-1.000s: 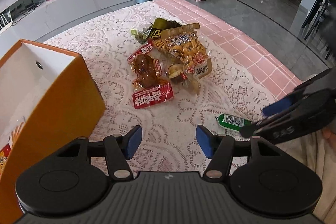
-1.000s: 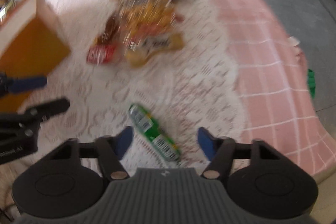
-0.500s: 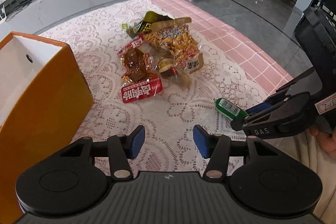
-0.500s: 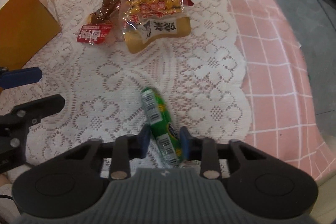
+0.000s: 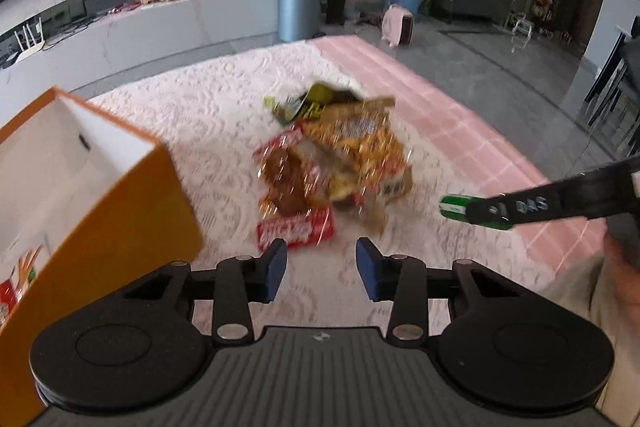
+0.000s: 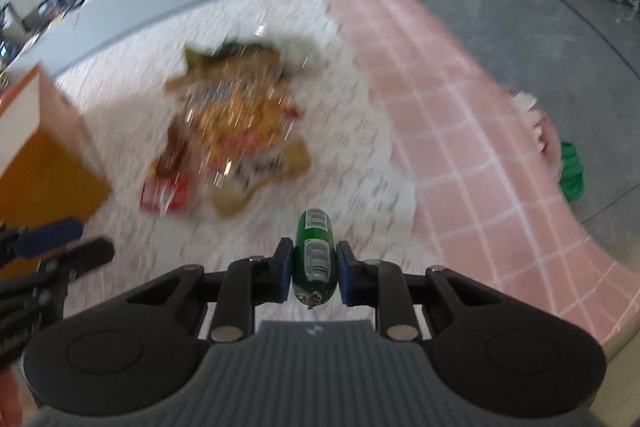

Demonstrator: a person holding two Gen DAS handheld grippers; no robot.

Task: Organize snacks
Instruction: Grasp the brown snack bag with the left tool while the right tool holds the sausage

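Note:
My right gripper point(image 6: 313, 267) holds a green wrapped snack stick point(image 6: 314, 247) lengthwise between its pads, lifted off the lace cloth; its jaws are still closing on it. In the left wrist view the same stick point(image 5: 452, 205) pokes out of the right gripper point(image 5: 480, 213) at the right. My left gripper point(image 5: 321, 267) hovers over the cloth with its jaws closing and nothing between them. Ahead lies a blurred pile of snack packets point(image 5: 340, 163), with a red-labelled packet point(image 5: 296, 229) nearest. An open orange box point(image 5: 120, 211) stands at the left.
White lace cloth point(image 5: 224, 115) covers a pink checked tablecloth point(image 6: 460, 147), which drops off at the right edge. Beyond are grey floor, a grey bin point(image 5: 298, 7) and a long counter point(image 5: 160, 27). Something green point(image 6: 570, 171) lies on the floor.
The right gripper shut on the green stick and lifted it off the cloth. The left gripper's jaws narrowed a little, and both views tilted up.

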